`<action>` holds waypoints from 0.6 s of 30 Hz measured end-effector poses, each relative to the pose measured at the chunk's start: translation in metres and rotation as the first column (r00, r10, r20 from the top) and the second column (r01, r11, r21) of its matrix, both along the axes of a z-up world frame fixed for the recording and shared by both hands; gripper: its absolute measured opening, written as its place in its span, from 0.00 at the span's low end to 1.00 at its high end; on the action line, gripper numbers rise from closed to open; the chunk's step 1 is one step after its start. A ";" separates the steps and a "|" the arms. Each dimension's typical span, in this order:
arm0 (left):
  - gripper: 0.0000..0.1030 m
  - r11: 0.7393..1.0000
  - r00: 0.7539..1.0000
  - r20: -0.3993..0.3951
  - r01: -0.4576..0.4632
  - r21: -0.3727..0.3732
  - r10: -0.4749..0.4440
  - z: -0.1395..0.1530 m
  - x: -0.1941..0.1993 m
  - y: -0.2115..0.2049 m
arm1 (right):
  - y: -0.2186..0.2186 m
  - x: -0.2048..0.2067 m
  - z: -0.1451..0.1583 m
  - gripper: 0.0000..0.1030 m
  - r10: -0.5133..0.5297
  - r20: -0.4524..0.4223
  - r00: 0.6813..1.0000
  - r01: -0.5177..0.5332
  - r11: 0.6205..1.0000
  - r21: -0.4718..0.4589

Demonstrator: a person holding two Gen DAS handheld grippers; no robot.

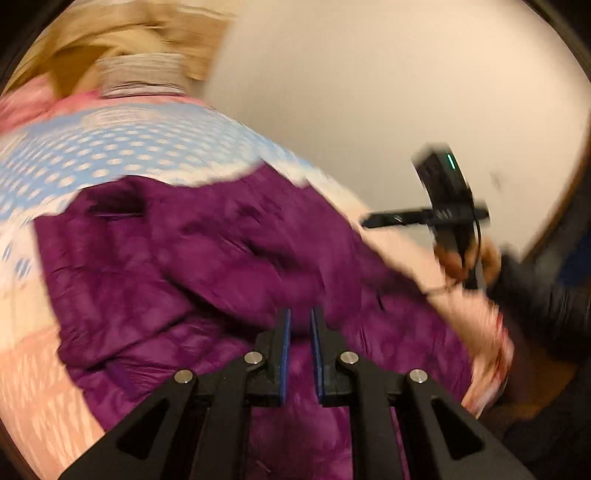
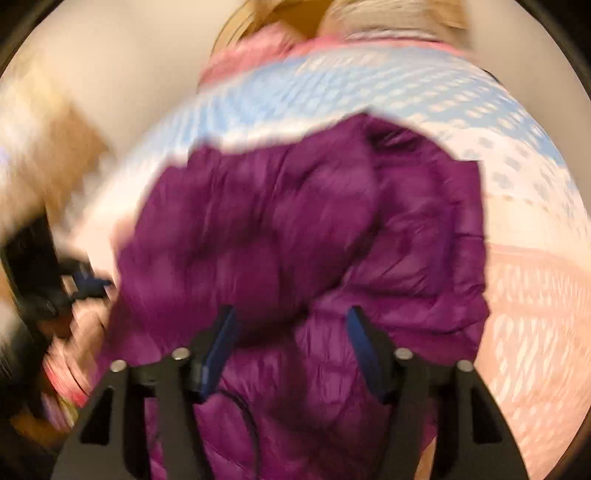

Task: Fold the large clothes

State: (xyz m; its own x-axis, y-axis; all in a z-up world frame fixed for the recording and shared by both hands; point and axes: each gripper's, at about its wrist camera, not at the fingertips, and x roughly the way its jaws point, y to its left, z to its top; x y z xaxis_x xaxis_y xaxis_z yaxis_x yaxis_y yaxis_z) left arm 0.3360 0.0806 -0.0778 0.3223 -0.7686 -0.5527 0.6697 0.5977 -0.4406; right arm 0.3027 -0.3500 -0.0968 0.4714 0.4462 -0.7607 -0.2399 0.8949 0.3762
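A purple quilted puffer jacket lies crumpled on a bed; it also fills the middle of the right wrist view. My left gripper hovers over the jacket's near part with its jaws almost together, a narrow gap between the blue pads, and nothing clearly held. My right gripper is open wide above the jacket, empty. The right gripper also shows in the left wrist view, held in a hand at the right, off the jacket. Both views are motion-blurred.
The bedcover has a blue part with white dots and a peach patterned part. A pale wall is behind. Blond wooden furniture and a pink cloth lie at the far side.
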 end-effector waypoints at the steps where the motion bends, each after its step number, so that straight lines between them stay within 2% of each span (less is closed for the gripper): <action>1: 0.10 0.998 0.999 -0.015 -0.046 -0.038 0.046 0.001 0.006 0.007 | -0.014 0.002 0.008 0.70 -0.066 0.018 0.998 0.064 0.994 0.092; 2: 0.10 0.989 0.992 -0.035 -0.122 -0.081 0.120 0.001 0.016 0.016 | -0.021 0.004 0.011 0.73 -0.106 0.024 0.994 0.102 0.986 0.135; 3: 0.10 0.980 0.984 -0.046 -0.178 -0.094 0.174 0.000 0.019 0.020 | -0.028 0.008 0.014 0.77 -0.160 0.022 0.987 0.153 0.973 0.175; 5: 0.10 0.967 0.973 -0.070 -0.226 -0.114 0.219 -0.005 0.023 0.022 | -0.027 0.015 0.014 0.78 -0.194 0.003 0.981 0.191 0.967 0.169; 8: 0.10 0.966 0.968 -0.131 -0.228 -0.122 0.212 -0.013 0.031 0.006 | -0.008 0.029 0.003 0.78 -0.187 -0.031 0.982 0.189 0.975 0.116; 10: 0.10 0.966 0.962 -0.198 -0.217 -0.138 0.188 -0.023 0.038 -0.014 | 0.004 0.040 -0.012 0.78 -0.178 -0.087 0.980 0.186 0.977 0.104; 13: 0.10 0.981 0.934 -0.315 -0.190 -0.045 0.166 -0.046 0.055 -0.044 | 0.017 0.049 -0.033 0.78 -0.158 -0.161 0.974 0.173 0.982 0.081; 14: 0.10 0.981 0.928 -0.331 -0.192 -0.038 0.169 -0.050 0.057 -0.048 | 0.022 0.047 -0.037 0.71 -0.145 -0.178 0.973 0.161 0.984 0.075; 15: 0.10 0.979 0.925 -0.341 -0.195 -0.054 0.166 -0.054 0.061 -0.054 | 0.029 0.048 -0.040 0.42 -0.114 -0.171 0.979 0.130 0.988 0.083; 16: 0.10 0.977 0.930 -0.327 -0.201 -0.070 0.168 -0.054 0.064 -0.058 | 0.036 0.050 -0.041 0.18 -0.087 -0.165 0.982 0.099 0.993 0.066; 18: 0.10 0.975 0.951 -0.250 -0.207 -0.084 0.181 -0.042 0.070 -0.067 | 0.047 0.054 -0.038 0.17 -0.080 -0.136 0.988 0.081 0.997 0.008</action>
State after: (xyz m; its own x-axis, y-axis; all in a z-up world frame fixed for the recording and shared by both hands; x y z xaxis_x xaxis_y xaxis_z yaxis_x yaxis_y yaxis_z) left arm 0.4061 0.0136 -0.1195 0.3398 -0.7635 -0.5492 0.4125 0.6458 -0.6425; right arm 0.3565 -0.3034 -0.1345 0.3994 0.4212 -0.8143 -0.1135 0.9041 0.4120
